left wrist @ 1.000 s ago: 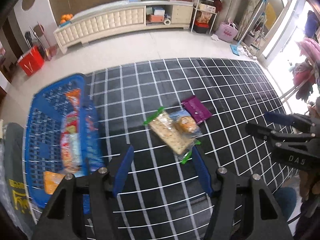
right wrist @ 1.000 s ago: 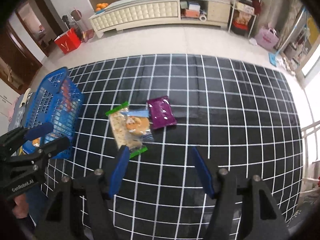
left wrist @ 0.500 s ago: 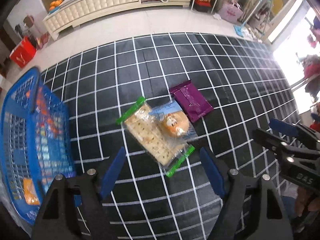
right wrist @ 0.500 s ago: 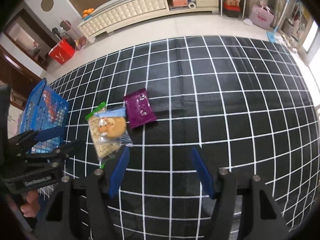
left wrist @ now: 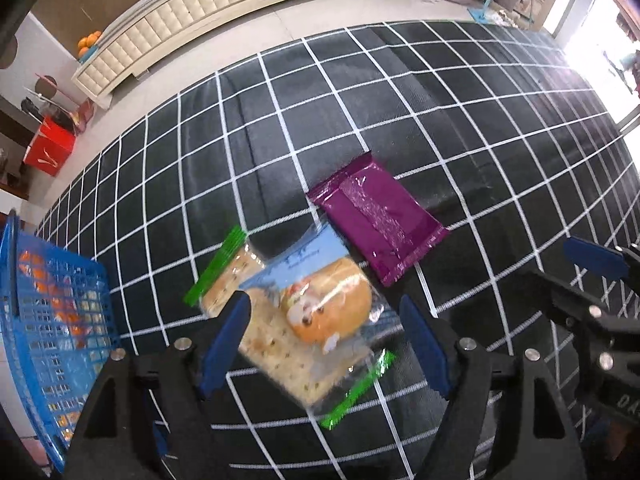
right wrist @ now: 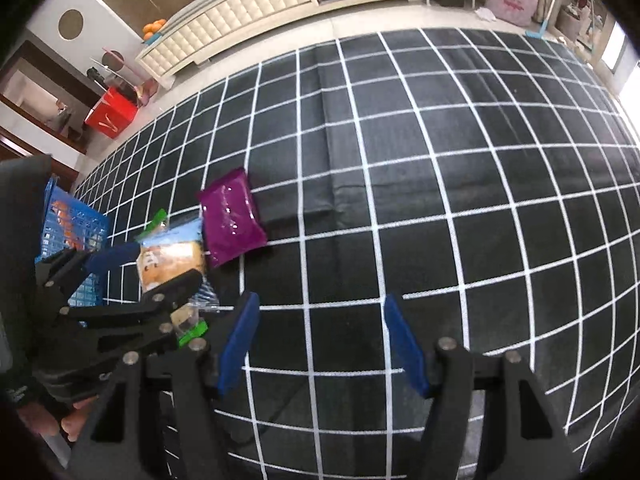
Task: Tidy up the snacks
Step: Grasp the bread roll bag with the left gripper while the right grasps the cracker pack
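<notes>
Left gripper [left wrist: 324, 340], fingers wide apart, straddles the bun packet [left wrist: 320, 304] beside the purple pouch [left wrist: 378, 226], probably lining up a grab; right gripper [right wrist: 320, 340] idles, fingers apart too.

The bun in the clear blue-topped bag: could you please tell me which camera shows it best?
The left wrist view: the bun lies large and unobstructed between the open left claw. The right wrist view shows it small, at the edge, partly hidden behind that claw.
</notes>
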{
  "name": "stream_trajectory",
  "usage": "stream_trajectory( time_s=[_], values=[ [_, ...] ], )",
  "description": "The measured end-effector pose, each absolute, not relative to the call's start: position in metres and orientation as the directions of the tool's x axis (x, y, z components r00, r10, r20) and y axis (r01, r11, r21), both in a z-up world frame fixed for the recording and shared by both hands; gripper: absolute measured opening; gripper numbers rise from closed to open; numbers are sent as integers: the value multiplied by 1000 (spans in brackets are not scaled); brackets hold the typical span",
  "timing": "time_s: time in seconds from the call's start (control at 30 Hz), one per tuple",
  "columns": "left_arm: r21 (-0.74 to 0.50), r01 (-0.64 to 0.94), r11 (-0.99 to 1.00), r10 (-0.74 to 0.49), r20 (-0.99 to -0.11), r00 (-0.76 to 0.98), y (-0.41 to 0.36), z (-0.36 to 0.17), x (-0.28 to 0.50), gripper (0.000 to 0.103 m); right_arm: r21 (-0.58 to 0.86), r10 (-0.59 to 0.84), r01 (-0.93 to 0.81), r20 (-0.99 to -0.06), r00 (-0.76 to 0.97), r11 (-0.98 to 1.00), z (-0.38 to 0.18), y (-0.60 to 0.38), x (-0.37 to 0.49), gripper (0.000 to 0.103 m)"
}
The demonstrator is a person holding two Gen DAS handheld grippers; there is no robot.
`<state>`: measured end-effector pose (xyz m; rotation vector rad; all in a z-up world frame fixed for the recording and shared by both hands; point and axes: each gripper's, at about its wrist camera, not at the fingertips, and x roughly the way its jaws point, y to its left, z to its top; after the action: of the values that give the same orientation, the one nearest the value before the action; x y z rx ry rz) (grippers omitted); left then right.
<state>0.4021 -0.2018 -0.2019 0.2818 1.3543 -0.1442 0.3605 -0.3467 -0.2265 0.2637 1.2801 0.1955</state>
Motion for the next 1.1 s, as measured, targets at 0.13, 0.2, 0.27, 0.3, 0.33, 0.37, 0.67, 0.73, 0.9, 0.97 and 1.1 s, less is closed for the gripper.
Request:
stream_trajectory(
  time_s=[0.13, 0.2, 0.27, 0.3, 0.33, 0.37, 0.67, 0.73, 0.9, 0.97, 1.1],
  values=[
    [159, 277, 948, 102, -973, 208, -210, -215, 408, 75, 304, 292, 1, -916, 274, 953, -227, -350, 358, 69],
    [149, 294, 944, 91, -975, 204, -215, -218, 409, 75, 309, 295, 6, -915, 276, 951, -226, -353, 357, 69],
    [192, 317, 929, 135, -972, 194, -221, -227, 409, 75, 307, 293, 9, -916, 275, 952, -224, -355, 356, 69],
    [194, 317, 928, 138, -972, 191, -223, -230, 410, 75, 307, 293, 9, -915, 276, 952, -223, -356, 355, 69],
    [189, 309, 932, 135, -973, 189, -224, -233, 412, 71, 306, 292, 8, -915, 278, 952, -223, -355, 354, 69],
    [176, 295, 939, 123, -974, 191, -223, -233, 414, 68, 303, 289, 6, -916, 279, 953, -221, -357, 352, 69],
    [80, 260, 962, 28, -980, 199, -205, -221, 410, 53, 284, 269, 10, -919, 289, 959, -208, -347, 350, 69],
    [65, 263, 963, 2, -972, 234, -200, -210, 403, 53, 277, 264, 3, -919, 294, 961, -203, -341, 349, 69],
    [25, 232, 973, -44, -957, 287, -178, -184, 385, 53, 260, 255, -26, -919, 301, 965, -192, -323, 350, 69],
    [12, 229, 973, -66, -941, 331, -167, -171, 377, 53, 246, 251, -55, -918, 307, 968, -186, -312, 349, 69],
    [61, 227, 972, -42, -904, 426, -148, -148, 353, 53, 222, 248, -118, -916, 316, 968, -184, -288, 349, 69]
  ],
)
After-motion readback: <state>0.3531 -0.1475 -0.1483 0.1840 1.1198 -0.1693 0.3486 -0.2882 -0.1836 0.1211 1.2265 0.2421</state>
